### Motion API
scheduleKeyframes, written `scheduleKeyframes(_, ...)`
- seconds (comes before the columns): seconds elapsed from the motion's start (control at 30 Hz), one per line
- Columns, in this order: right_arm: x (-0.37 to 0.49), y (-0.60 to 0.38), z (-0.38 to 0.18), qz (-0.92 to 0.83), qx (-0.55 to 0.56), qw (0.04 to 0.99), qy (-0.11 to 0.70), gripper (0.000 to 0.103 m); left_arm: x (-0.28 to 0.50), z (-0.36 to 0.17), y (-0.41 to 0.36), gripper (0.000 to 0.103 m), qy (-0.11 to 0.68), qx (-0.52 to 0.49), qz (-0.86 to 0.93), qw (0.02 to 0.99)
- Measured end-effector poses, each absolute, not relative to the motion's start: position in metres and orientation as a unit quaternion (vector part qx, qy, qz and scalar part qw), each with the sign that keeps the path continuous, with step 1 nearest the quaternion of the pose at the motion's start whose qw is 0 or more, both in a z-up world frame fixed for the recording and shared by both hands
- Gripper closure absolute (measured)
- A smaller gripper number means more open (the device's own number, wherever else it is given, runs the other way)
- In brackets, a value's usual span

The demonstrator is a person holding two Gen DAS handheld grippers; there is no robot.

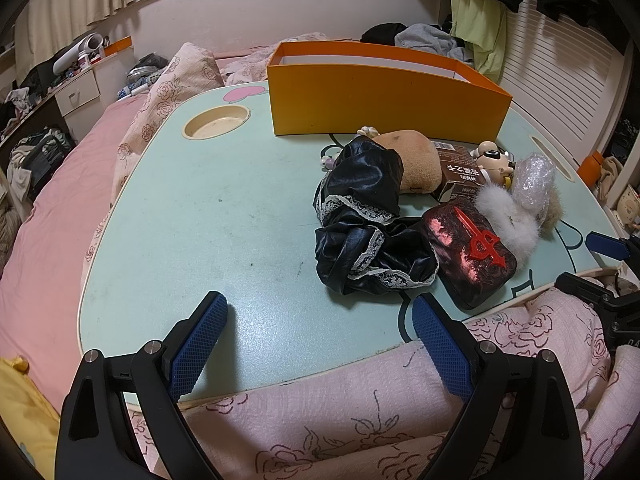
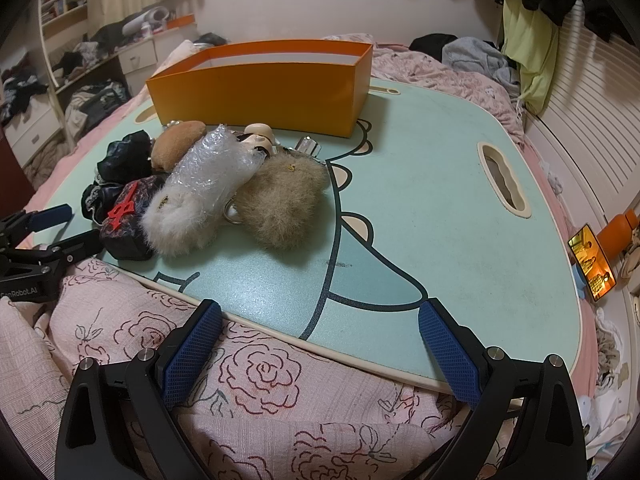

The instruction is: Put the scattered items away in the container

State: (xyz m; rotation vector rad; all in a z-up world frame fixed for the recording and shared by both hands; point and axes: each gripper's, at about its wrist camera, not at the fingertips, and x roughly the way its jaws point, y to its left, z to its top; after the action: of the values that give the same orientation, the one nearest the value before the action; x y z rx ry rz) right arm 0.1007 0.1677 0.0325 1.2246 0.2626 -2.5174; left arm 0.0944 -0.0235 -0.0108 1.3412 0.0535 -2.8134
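Note:
An orange box (image 1: 384,96) (image 2: 260,88) stands open-topped at the far side of a mint lap table (image 1: 224,216) (image 2: 440,208). In front of it lies a pile: black lace-trimmed cloth (image 1: 368,216) (image 2: 120,160), a dark pouch with a red emblem (image 1: 472,252) (image 2: 124,220), a tan plush (image 1: 416,160) (image 2: 176,144), a brown carton (image 1: 460,172), a small doll (image 1: 494,158) (image 2: 258,140), a bubble-wrapped bundle (image 1: 534,182) (image 2: 216,168), white fur (image 1: 508,216) (image 2: 180,220) and a beige fur piece (image 2: 280,204). My left gripper (image 1: 320,320) is open at the table's near edge. My right gripper (image 2: 320,328) is open too, empty.
The table rests on a bed with a pink rose-print blanket (image 1: 340,412) (image 2: 240,392). A round cup recess (image 1: 216,121) sits at the table's far left, a slot handle (image 2: 504,184) on its right. A lit phone (image 2: 592,268) and orange bottle (image 2: 618,232) stand right. Clothes are heaped behind.

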Motion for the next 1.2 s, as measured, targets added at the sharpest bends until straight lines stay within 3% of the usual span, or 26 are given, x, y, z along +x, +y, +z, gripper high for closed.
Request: scheduleKeyframes(1.2,0.1013,0.1684,0.0324,-0.883,0.429,0.165,0.092,0.004,0.0981,-0.0071,-0.0283,0.009,0.028,0.423,-0.906,0.01)
